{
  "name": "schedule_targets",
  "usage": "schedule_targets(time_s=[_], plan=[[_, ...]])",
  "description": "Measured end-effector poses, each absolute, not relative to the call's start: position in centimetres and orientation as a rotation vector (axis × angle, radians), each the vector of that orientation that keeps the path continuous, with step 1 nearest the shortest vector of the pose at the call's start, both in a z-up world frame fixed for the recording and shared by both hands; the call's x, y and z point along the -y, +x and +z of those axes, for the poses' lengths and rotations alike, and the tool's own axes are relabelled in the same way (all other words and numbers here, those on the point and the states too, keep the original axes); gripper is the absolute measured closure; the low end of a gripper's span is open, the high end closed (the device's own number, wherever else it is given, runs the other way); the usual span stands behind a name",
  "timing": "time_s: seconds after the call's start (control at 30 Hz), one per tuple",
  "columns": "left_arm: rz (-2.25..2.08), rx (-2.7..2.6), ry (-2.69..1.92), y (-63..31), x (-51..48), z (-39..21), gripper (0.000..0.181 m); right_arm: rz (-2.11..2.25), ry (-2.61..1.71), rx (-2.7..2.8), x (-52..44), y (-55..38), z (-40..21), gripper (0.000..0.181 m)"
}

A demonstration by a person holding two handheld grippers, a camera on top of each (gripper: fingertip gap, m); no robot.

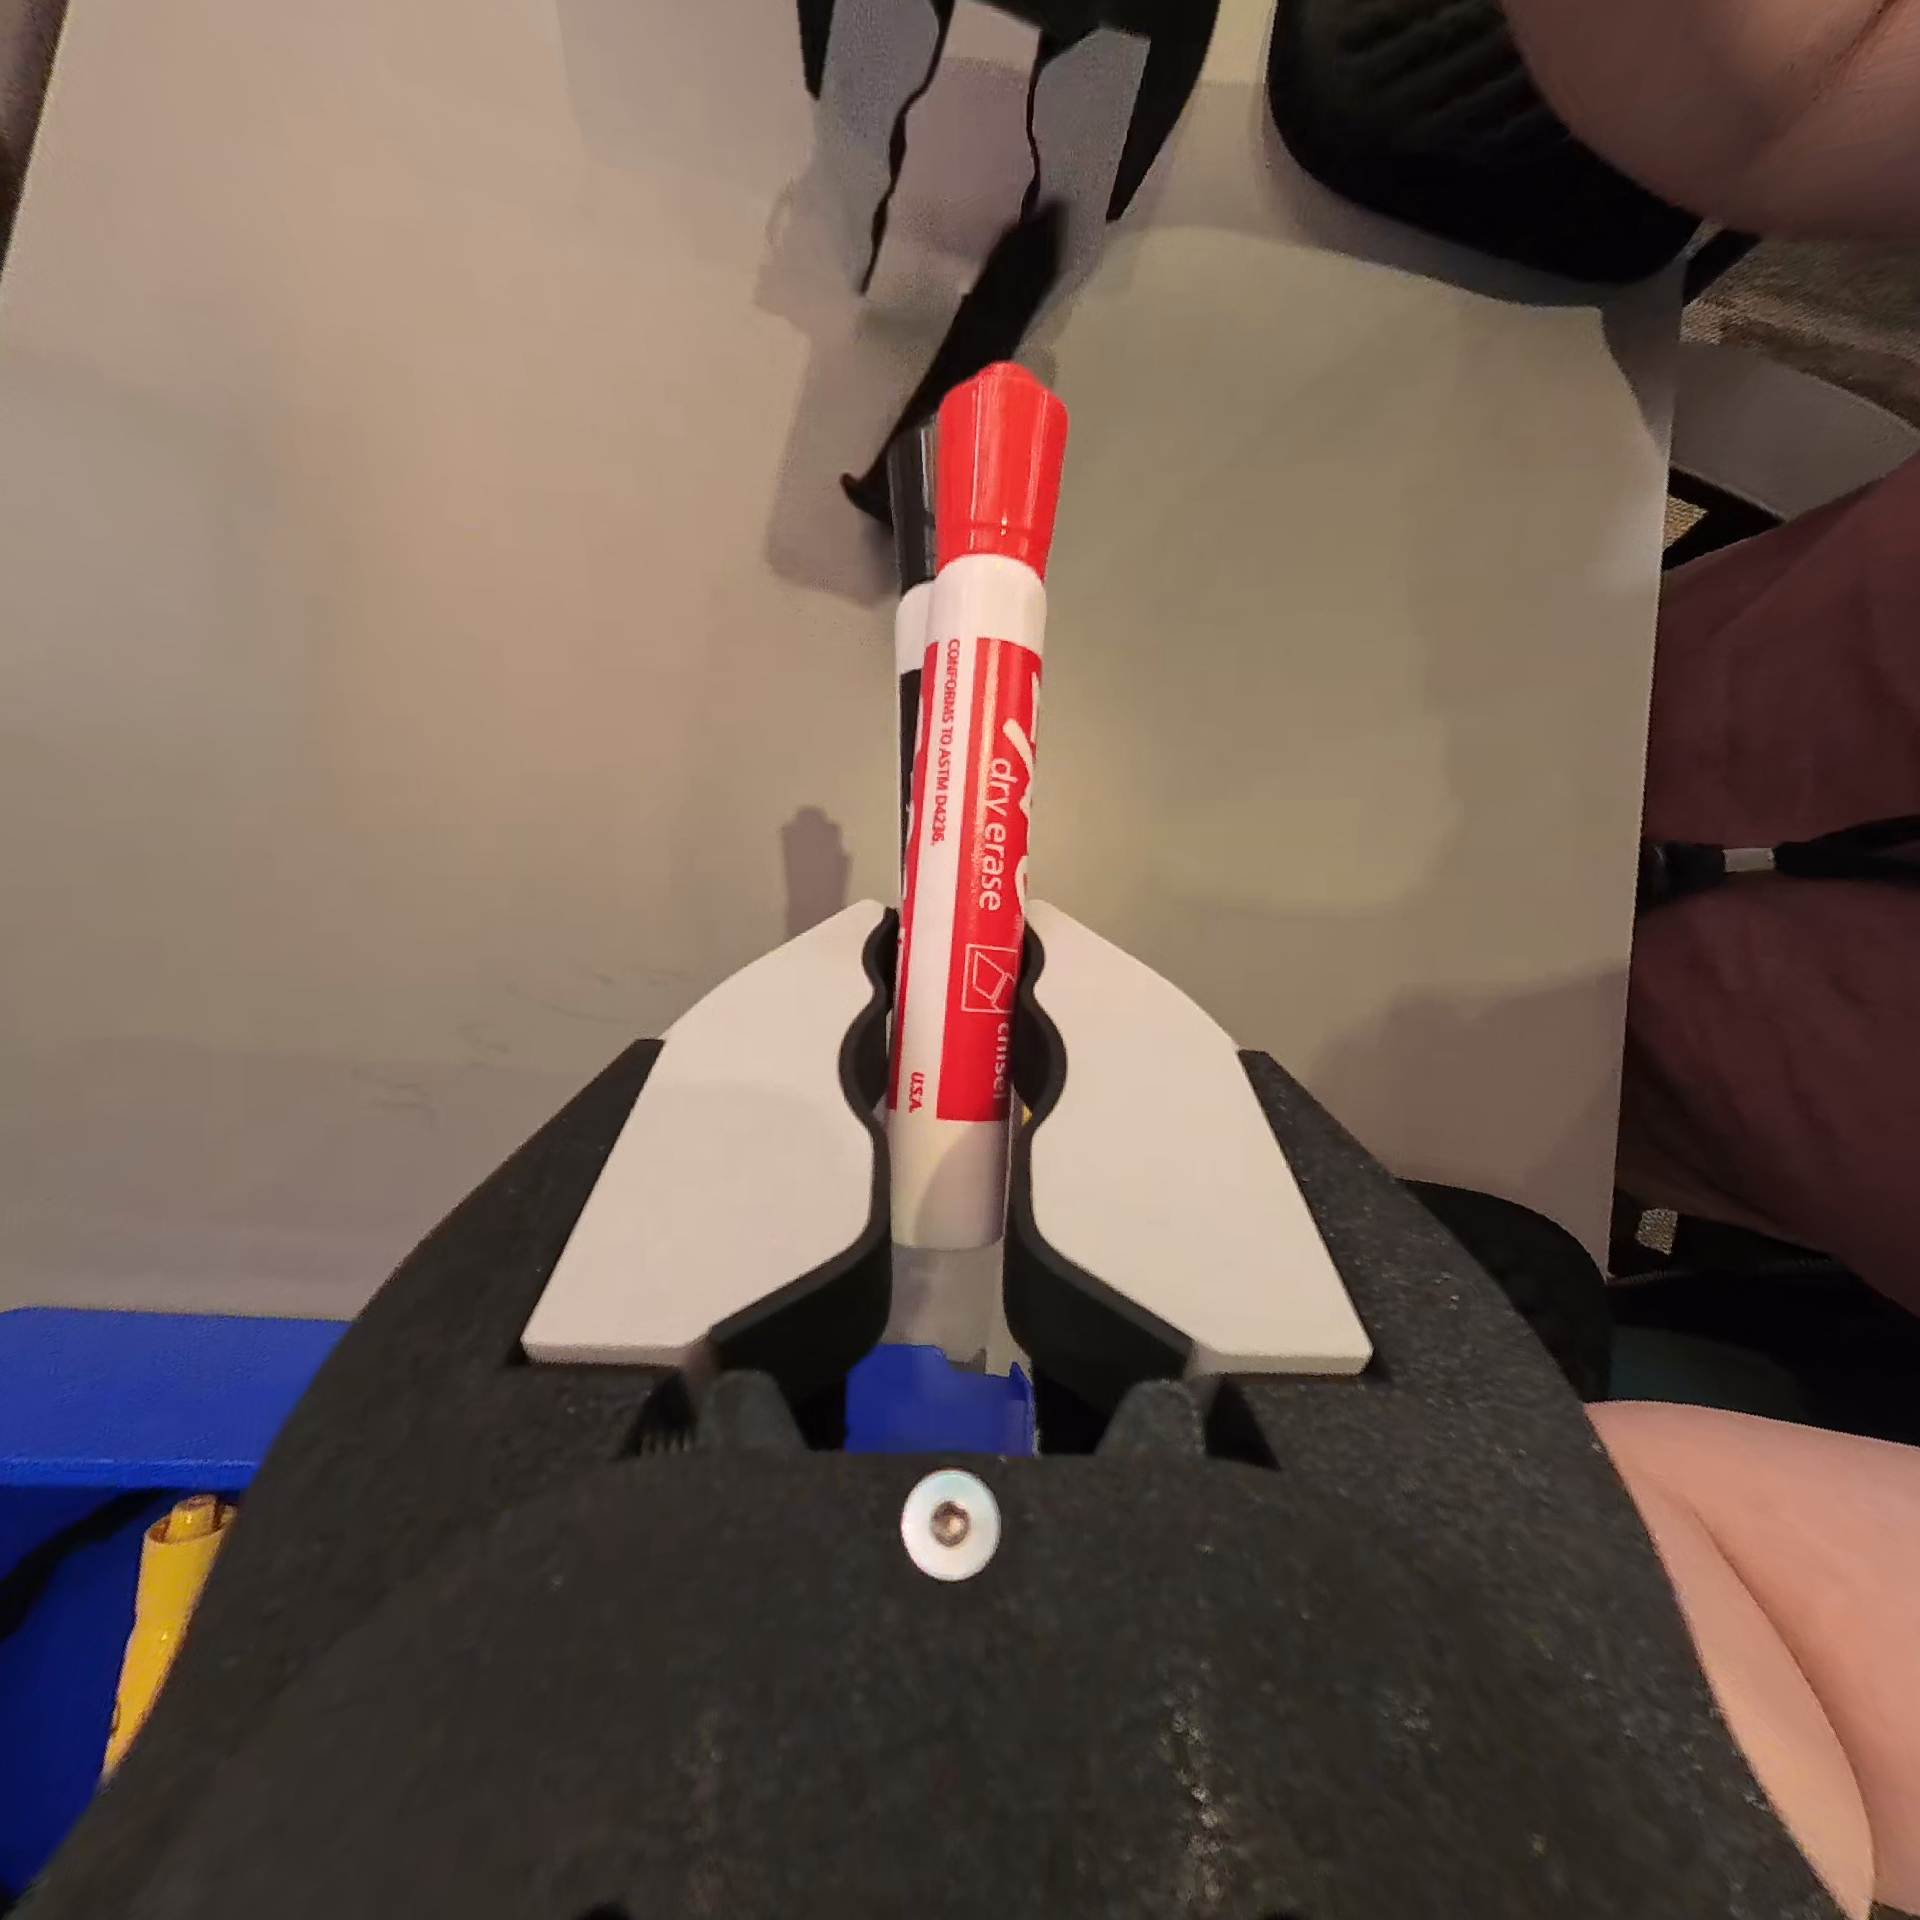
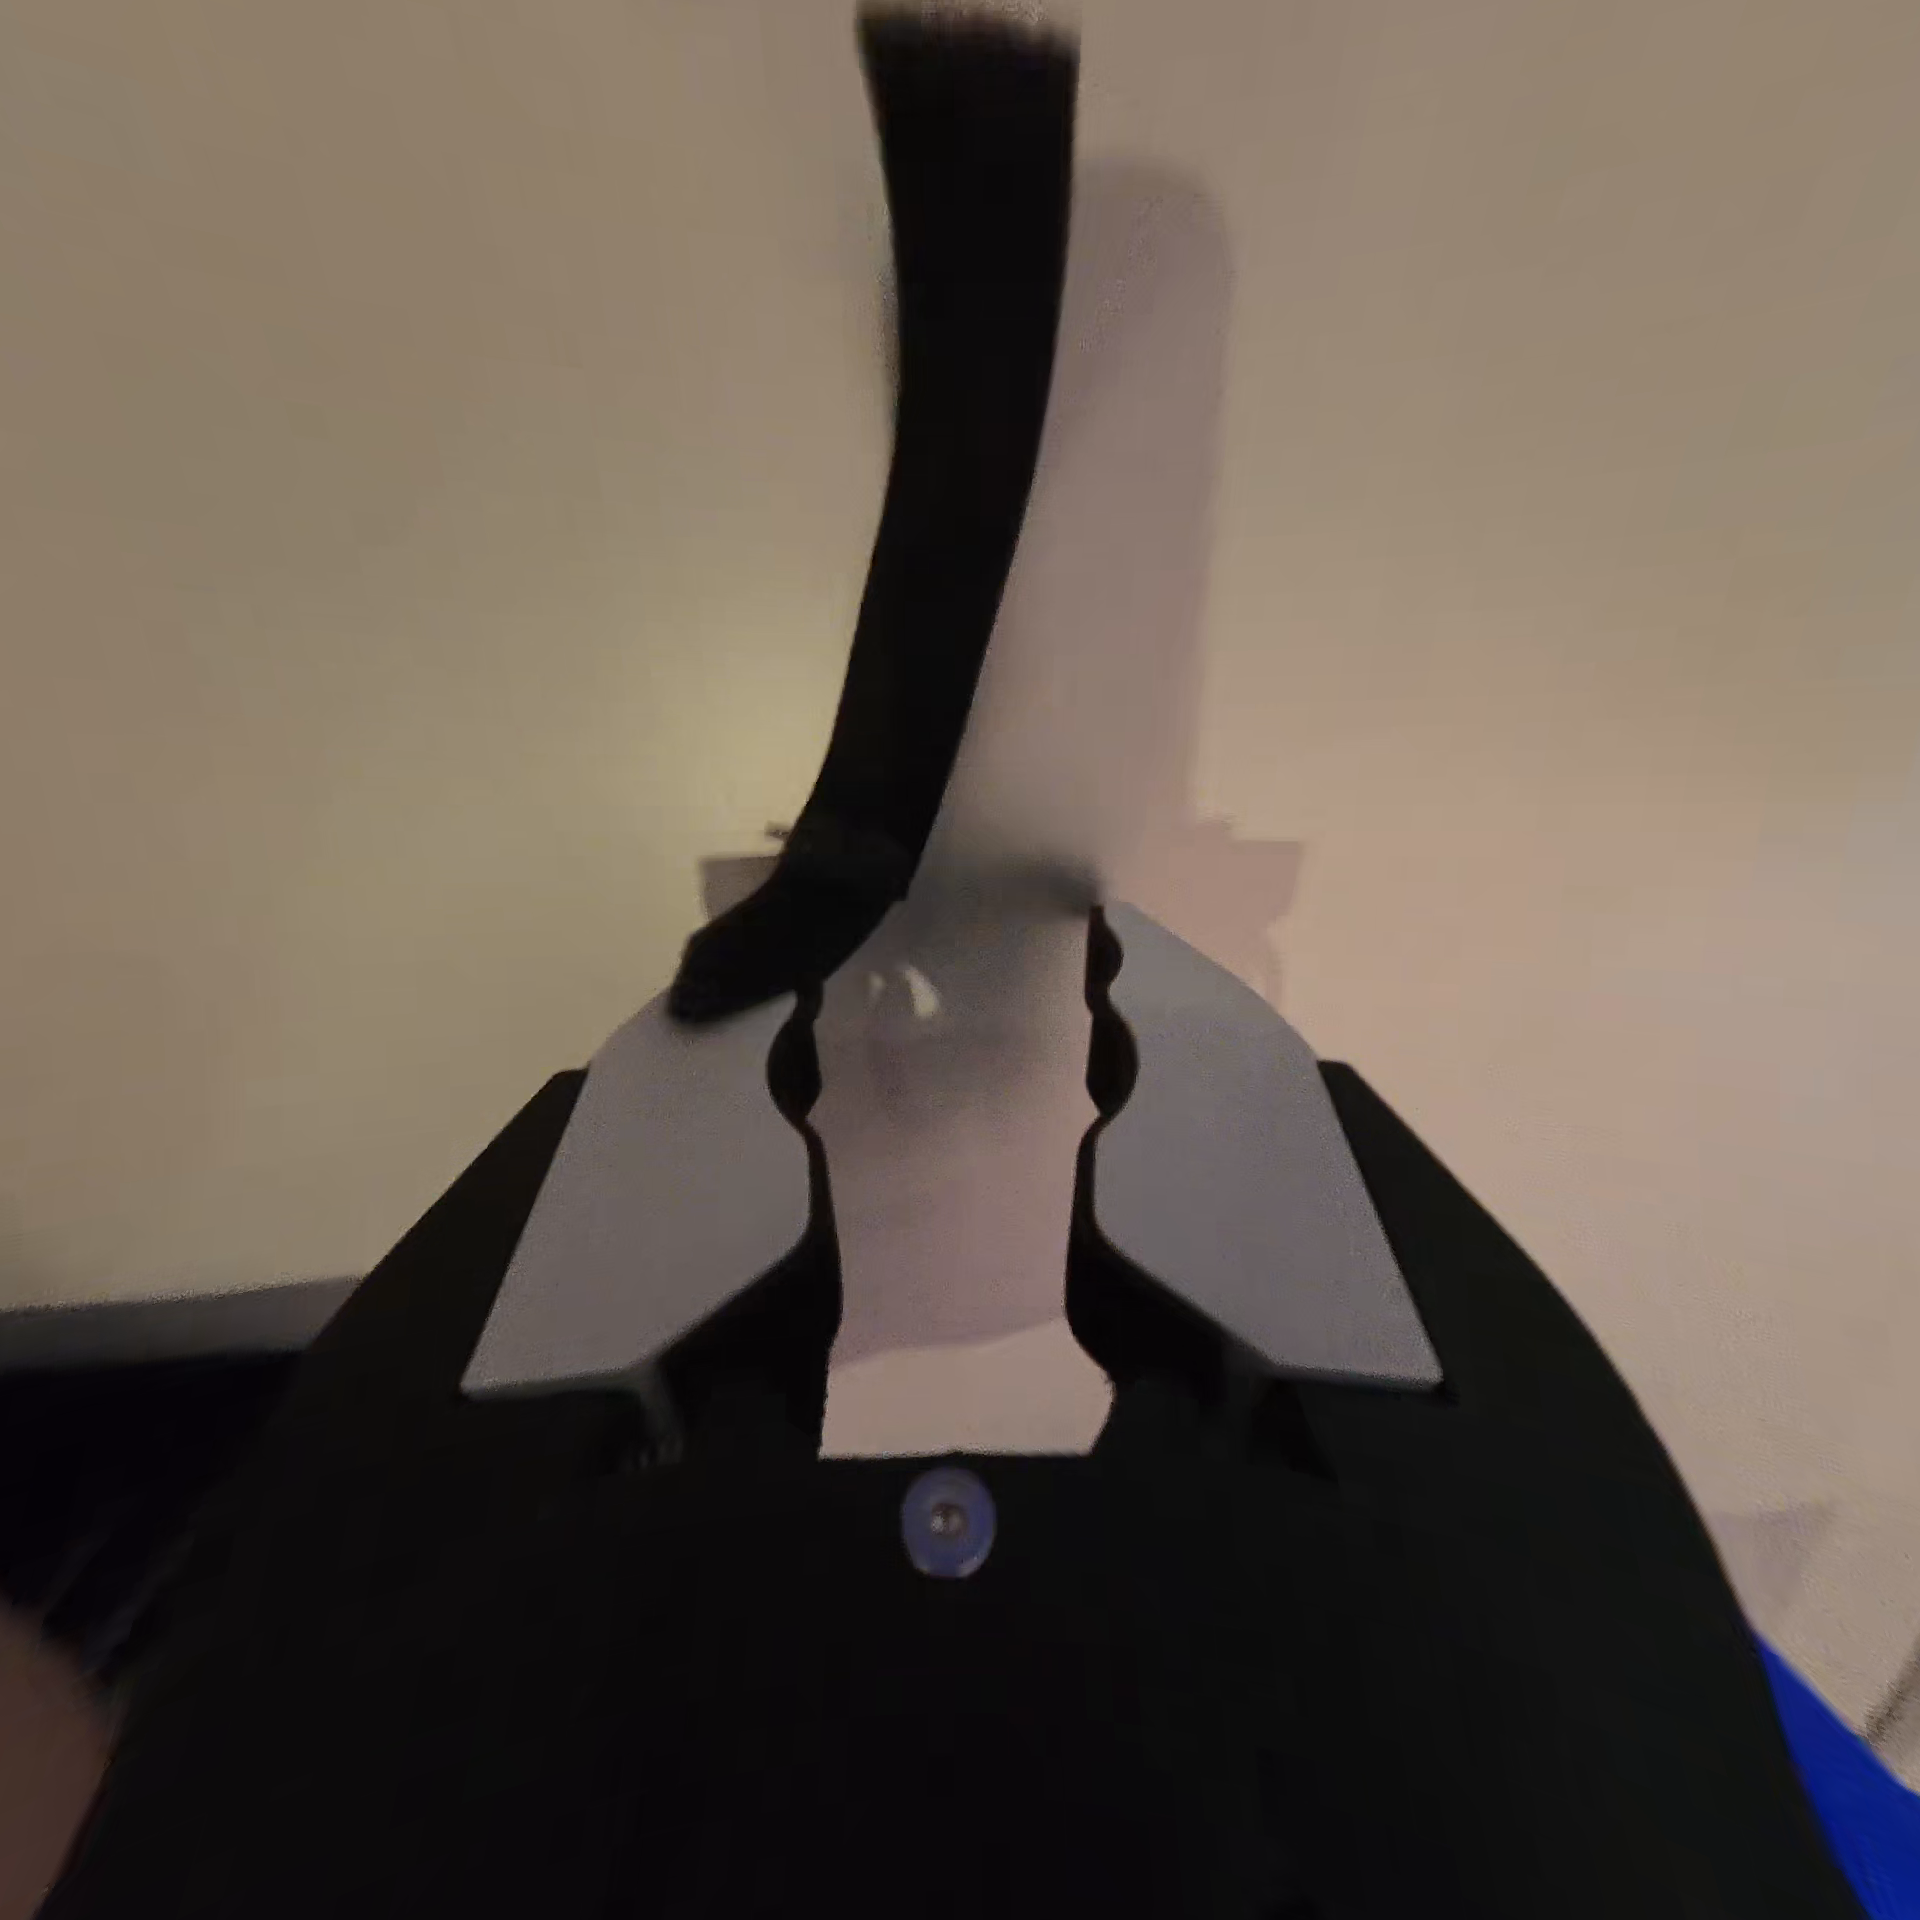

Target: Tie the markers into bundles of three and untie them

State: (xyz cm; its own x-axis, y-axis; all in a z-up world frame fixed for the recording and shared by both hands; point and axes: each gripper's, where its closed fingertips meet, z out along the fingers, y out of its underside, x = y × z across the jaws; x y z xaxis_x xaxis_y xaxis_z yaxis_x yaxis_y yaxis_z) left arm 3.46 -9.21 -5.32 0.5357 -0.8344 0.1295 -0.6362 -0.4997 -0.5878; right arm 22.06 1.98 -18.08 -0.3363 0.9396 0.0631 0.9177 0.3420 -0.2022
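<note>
My left gripper (image 1: 956,925) is shut on a red-capped marker (image 1: 987,779), which points forward over the white table (image 1: 416,623). A black-capped marker (image 1: 912,520) sits tight against the red one's left side in the same grip. A black strap (image 1: 987,312) runs from the marker tips up toward my right gripper (image 1: 961,156), seen at the top with its jaws apart. In the blurred right wrist view my right gripper (image 2: 951,956) is open, and the strap (image 2: 935,520) lies across its left fingertip, not between the fingers.
A blue bin (image 1: 125,1382) sits at the lower left with a yellow marker (image 1: 171,1600) in it. A person's leg (image 1: 1787,831) and a black chair (image 1: 1455,156) lie beyond the table's right edge. My right fingertips sit around 25 cm from my left ones.
</note>
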Motion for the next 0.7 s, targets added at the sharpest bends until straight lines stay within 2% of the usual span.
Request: schedule_targets(time_s=[0.17,0.33,0.47,0.7], plan=[[-0.575,-1.197,-2.289,3.8,9.2,-5.2,0.162,0.601,-1.75,2.411,0.7,22.5,-15.8,0.124],[-0.587,-1.194,-2.258,4.3,9.0,-4.8,0.162,1.006,-1.391,1.998,0.5,17.4,-5.7,0.121],[-0.574,-1.18,-2.234,5.0,8.3,-4.5,0.162,1.196,-1.169,1.751,1.4,13.3,1.2,0.13],[-0.597,-1.161,-2.235,5.7,8.1,-4.5,0.162,1.462,-1.112,1.862,5.4,9.5,0.1,0.13]])
